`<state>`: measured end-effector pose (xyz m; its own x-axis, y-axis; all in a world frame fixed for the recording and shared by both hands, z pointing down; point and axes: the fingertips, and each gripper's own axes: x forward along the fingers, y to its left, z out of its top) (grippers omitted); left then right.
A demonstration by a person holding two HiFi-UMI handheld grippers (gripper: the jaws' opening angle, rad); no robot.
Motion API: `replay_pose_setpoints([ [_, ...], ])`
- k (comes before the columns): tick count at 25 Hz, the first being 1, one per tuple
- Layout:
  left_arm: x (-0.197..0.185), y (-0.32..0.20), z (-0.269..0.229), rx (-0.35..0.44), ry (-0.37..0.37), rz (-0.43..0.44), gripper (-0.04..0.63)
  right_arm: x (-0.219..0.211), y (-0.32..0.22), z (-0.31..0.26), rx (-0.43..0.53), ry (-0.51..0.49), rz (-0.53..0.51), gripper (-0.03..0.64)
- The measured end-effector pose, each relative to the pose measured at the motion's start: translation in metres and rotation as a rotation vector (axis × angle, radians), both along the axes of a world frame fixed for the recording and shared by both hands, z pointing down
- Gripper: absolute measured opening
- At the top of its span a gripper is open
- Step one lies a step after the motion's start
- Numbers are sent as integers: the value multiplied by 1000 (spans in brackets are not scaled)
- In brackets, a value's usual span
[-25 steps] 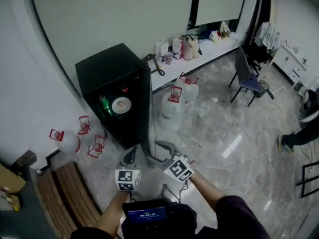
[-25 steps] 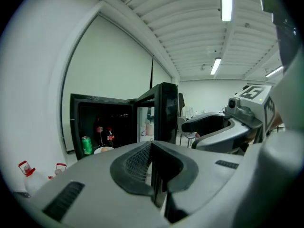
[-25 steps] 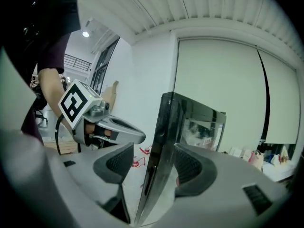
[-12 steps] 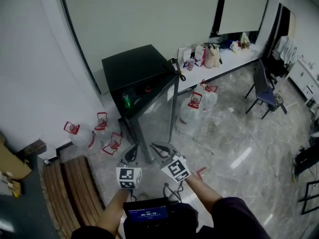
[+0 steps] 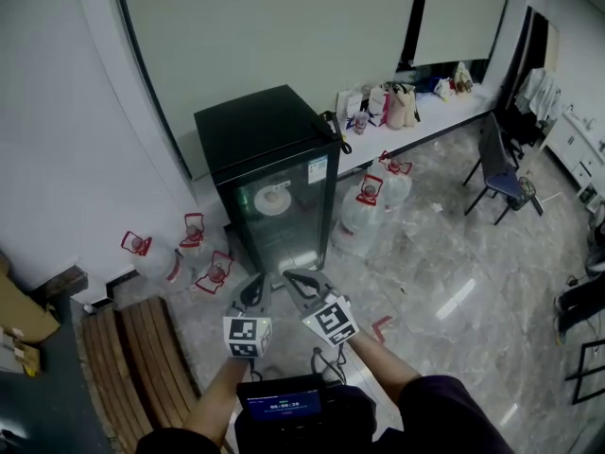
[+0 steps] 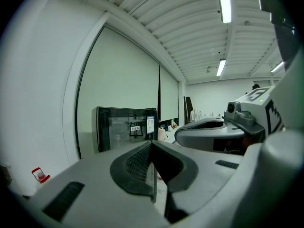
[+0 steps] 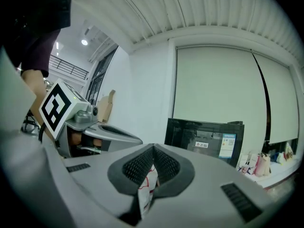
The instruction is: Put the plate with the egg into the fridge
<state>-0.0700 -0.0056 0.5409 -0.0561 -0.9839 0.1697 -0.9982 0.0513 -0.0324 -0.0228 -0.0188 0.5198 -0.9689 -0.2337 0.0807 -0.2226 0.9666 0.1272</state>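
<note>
A black fridge [image 5: 269, 173] stands against the wall with its glass door shut. Through the glass I see the white plate with the egg [image 5: 274, 198] on a shelf inside. Both grippers hover side by side in front of the door, a short way back from it. My left gripper [image 5: 252, 291] is shut and empty. My right gripper [image 5: 300, 284] has just been closing and is shut with nothing between its fingers. The fridge [image 6: 126, 129] shows ahead in the left gripper view, beyond the shut left gripper [image 6: 151, 145]. In the right gripper view the fridge [image 7: 204, 139] stands beyond the shut right gripper [image 7: 153, 148].
Water jugs with red handles [image 5: 180, 258] sit on the floor left of the fridge, and more jugs [image 5: 373, 201] to its right. A wooden bench [image 5: 132, 367] lies at lower left. A counter with bags [image 5: 397, 102] and a chair [image 5: 501, 164] are at the right.
The fridge door has swung from open to fully shut. My right gripper's jaws have gone from wide open to shut. Both grippers drew back slightly from the fridge.
</note>
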Motion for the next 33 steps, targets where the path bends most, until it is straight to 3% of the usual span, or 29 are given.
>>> replay_pose_setpoints([
  [19,9,-5,-7,13,5,49,9,1,-5,-6,25,2,48,8],
  [33,-22,6,2,7,13,46,9,-34,5,-2,11,13,46,9],
])
